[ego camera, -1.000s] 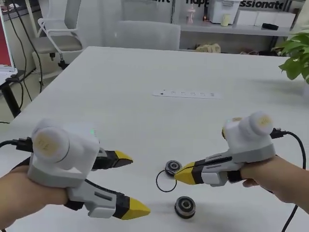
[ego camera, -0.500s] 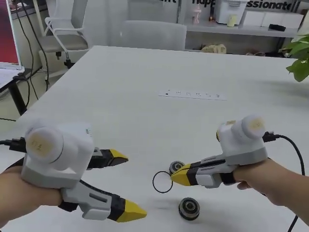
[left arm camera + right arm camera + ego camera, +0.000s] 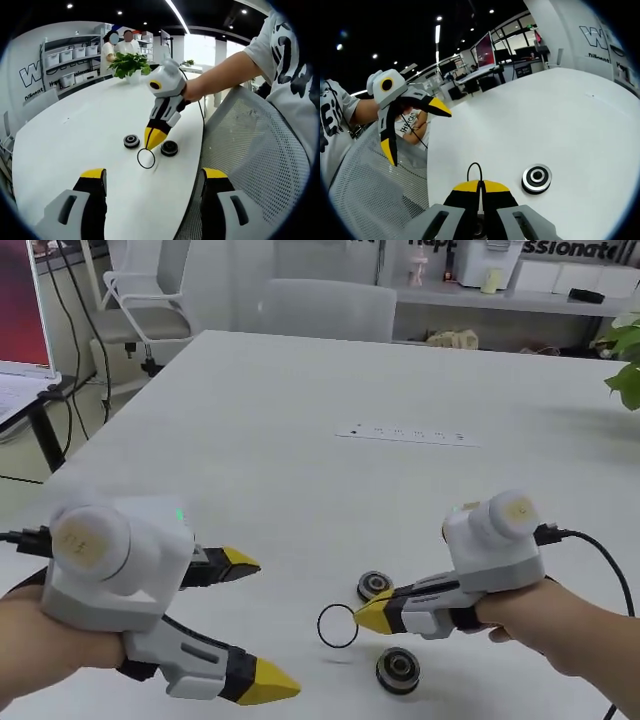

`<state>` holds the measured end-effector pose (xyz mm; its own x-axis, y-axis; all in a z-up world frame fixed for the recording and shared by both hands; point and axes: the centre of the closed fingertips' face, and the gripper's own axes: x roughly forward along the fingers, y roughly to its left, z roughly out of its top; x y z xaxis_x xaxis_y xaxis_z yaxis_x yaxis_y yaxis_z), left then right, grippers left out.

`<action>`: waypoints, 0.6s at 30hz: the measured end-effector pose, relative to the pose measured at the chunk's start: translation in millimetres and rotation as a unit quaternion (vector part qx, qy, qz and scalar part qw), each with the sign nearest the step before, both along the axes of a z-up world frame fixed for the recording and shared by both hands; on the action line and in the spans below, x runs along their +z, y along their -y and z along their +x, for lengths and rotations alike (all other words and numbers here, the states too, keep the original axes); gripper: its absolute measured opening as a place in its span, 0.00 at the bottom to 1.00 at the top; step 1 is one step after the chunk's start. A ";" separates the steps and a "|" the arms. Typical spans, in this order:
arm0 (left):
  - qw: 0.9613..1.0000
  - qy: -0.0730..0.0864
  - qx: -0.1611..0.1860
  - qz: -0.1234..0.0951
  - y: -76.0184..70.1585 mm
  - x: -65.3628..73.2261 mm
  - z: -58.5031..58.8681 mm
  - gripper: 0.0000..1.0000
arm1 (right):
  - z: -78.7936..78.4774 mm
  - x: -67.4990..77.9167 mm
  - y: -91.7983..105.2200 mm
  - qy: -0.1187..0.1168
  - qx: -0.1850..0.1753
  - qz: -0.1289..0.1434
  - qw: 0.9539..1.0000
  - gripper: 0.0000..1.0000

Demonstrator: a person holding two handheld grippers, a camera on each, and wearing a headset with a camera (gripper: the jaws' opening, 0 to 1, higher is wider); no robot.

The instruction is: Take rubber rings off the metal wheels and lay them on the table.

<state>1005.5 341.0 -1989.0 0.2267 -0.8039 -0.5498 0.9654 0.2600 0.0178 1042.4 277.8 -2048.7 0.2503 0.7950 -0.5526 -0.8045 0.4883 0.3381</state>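
1. Rubber ring [image 3: 337, 626] hung as a thin black loop from the tips of the right gripper [image 3: 362, 618], whose jaws were pressed together on one edge of it. It was free of the wheels, just beside the far wheel [image 3: 375, 586] and a little further from the near wheel [image 3: 398, 670].
2. The loop was very low over the table [image 3: 300, 420]. Whether its bottom edge was already touching the surface could not be told from any view.
3. To finish the step well, the right gripper likely needed to sink and tilt until the loop lay flat on bare tabletop, on the side away from the wheels so it would not drape over one.
4. The jaws then needed to part only slightly. A limp, light ring may cling to a pad, so a slow, straight lift after release would probably be safer than a sideways pull.
5. The left gripper [image 3: 265, 623] hovered over the near edge of the table with its jaws spread wide and nothing between them, well apart from the ring. It looked ready to steady a wheel for the next pull.
6. Both wheels looked dark at the rim. Which of them carried a ring could not be told.
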 end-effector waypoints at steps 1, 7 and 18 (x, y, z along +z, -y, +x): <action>1.000 0.000 0.000 0.000 -0.2 -0.2 0.1 0.74 | 0.2 -1.4 -0.4 0.000 0.000 -0.003 1.000 0.00; 1.000 -0.001 0.001 0.000 -1.2 -0.3 1.7 0.74 | 0.7 -8.0 -1.3 0.001 0.001 -0.015 1.000 0.00; 1.000 -0.003 -0.003 0.006 0.0 -4.1 2.0 0.74 | 3.5 -18.1 6.1 0.005 -0.008 -0.038 0.999 0.00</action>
<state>1007.5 341.0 -1993.1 0.2189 -0.7986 -0.5607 0.9670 0.2545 0.0150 1045.9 271.7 -2066.9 0.2685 0.7462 -0.6092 -0.7989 0.5258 0.2921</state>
